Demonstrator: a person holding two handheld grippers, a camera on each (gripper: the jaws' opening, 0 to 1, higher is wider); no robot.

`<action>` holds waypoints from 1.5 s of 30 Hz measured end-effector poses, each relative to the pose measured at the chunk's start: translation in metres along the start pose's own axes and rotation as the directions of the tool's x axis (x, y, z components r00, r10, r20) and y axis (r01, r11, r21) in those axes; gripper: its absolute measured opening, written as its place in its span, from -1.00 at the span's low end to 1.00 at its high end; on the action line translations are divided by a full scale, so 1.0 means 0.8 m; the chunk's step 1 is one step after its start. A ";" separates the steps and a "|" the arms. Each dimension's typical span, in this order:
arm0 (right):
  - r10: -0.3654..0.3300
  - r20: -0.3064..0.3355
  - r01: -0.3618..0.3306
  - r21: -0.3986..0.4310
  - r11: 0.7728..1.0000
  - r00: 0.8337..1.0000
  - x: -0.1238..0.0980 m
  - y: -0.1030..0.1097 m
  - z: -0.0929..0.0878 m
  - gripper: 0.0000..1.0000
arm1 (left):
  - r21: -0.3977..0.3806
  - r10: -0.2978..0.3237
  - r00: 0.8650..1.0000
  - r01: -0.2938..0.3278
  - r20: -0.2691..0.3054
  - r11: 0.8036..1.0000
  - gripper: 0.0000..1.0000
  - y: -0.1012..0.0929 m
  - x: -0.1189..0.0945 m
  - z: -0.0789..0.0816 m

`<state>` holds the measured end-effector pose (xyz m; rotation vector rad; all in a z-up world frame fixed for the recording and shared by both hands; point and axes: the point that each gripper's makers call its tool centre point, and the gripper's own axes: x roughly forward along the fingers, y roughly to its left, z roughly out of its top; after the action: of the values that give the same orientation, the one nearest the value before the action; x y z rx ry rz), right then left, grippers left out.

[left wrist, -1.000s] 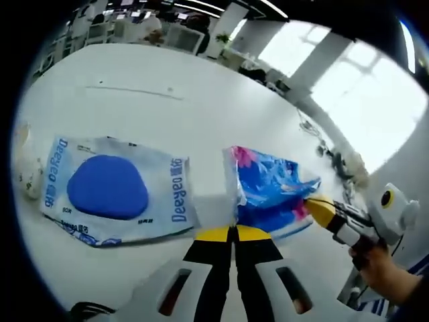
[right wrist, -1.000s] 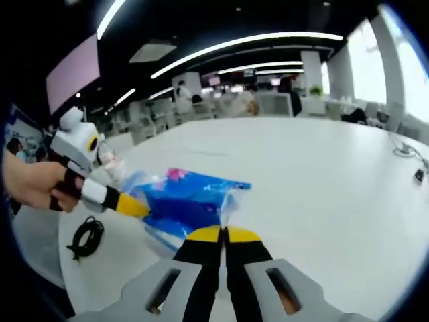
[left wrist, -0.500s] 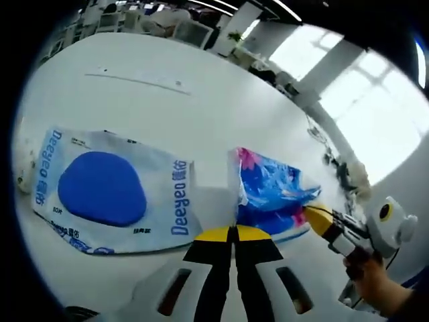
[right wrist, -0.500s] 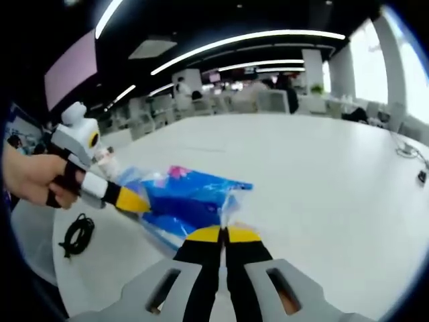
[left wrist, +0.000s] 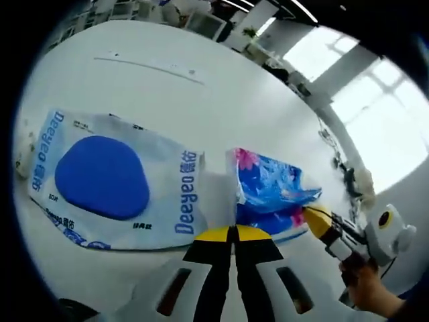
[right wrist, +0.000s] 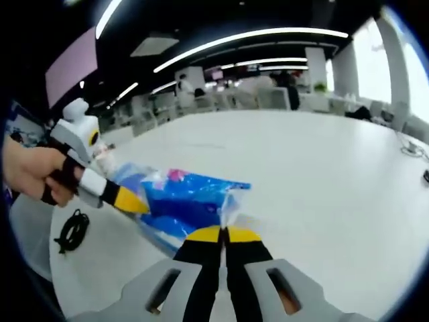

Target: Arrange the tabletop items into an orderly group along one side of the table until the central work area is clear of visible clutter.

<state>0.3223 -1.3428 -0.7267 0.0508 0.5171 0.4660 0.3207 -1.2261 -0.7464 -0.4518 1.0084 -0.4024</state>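
**Both grippers pinch the floral pack from opposite ends**

Left gripper view: nearest the lens, the left gripper (left wrist: 232, 232) has its jaws pressed together on the pale sealed edge of the blue floral pack (left wrist: 271, 194). The right gripper (left wrist: 315, 218) comes in from the right, its yellow tip clamped on the pack's far corner, so the pack hangs stretched between the two. Just beside it to the left lies the white Deeyeo pack (left wrist: 110, 181) with its blue oval, flat on the white worktop (left wrist: 201, 87); whether the two packs touch cannot be told.

Right gripper view: the right gripper (right wrist: 223, 234) is closed on a crinkled end of the floral pack (right wrist: 188, 204), and the left gripper (right wrist: 131, 200), held in a hand (right wrist: 30, 176), bites the opposite end. A coiled black cable (right wrist: 72, 229) lies beyond on the worktop.

Judging from this, the main risk is the thin film: if the hands pull apart or move at different speeds, the wrapper may tear or slip from one grip and drop. Carried low, the pack could also drag the Deeyeo pack askew.
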 end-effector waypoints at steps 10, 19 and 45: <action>0.002 -0.026 -0.002 -0.002 1.000 1.000 0.003 -0.003 -0.013 -1.00 | -0.036 -0.007 1.000 0.007 0.003 0.999 -0.98 -0.002 0.006 0.000; -0.009 -0.043 0.010 0.015 1.000 0.999 0.009 -0.005 -0.019 -1.00 | -0.042 -0.012 1.000 0.012 0.006 0.999 -0.98 -0.003 0.006 -0.001; -0.031 -0.064 0.031 0.007 0.999 0.997 0.014 -0.009 -0.030 -0.96 | -0.055 -0.007 0.999 0.009 0.033 0.998 -0.97 0.001 0.009 0.002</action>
<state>0.3222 -1.3462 -0.7535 0.0356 0.5818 0.4363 0.3256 -1.2289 -0.7517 -0.5105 0.9880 -0.3743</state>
